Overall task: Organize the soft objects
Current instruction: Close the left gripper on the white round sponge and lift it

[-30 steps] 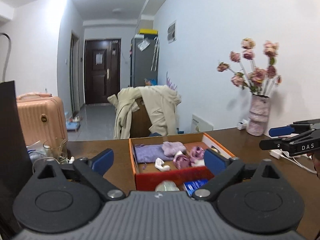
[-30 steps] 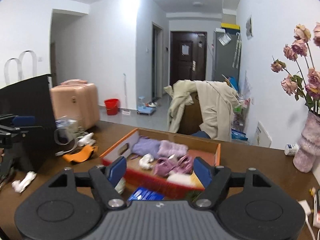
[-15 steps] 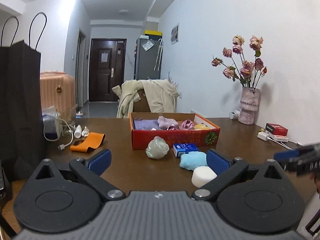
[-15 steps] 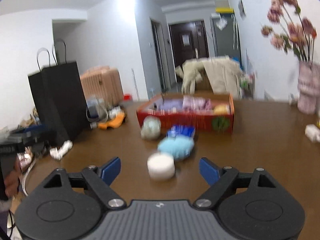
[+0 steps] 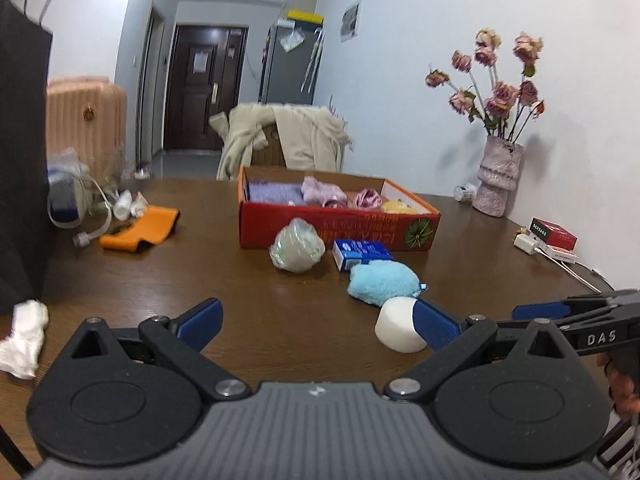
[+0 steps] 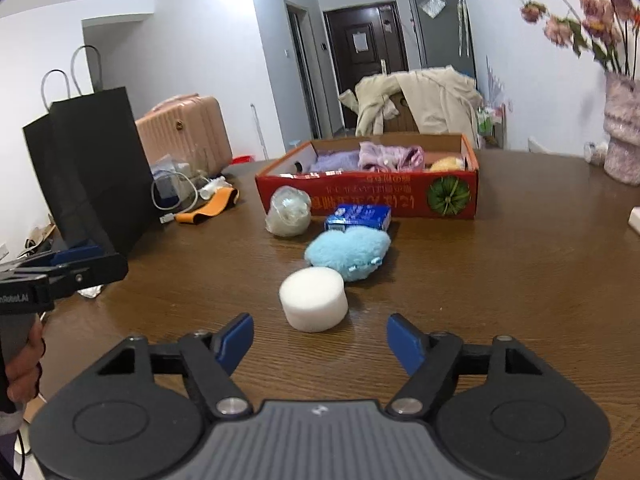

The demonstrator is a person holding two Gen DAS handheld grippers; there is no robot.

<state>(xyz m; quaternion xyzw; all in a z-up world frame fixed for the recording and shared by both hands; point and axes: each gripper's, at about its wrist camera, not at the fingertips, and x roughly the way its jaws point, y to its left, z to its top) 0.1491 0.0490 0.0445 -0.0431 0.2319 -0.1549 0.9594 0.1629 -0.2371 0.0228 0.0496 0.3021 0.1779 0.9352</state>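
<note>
- White foam puck (image 6: 313,299) looked light and squashy; its curved sides suited pinching.
- Right gripper (image 6: 320,342) was closing, nothing between; left gripper (image 5: 316,320) gaped empty.

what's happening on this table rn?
A person holds a two-finger tool in each hand over a wooden table, tidying soft things into a red box that already holds some pink and purple cloth. Nothing is gripped yet. The right tool is aimed at a white foam puck, its jaws closing but with nothing between them. The left tool is open and empty. A blue plush, a wrapped ball and a blue packet lie outside the box.
</note>
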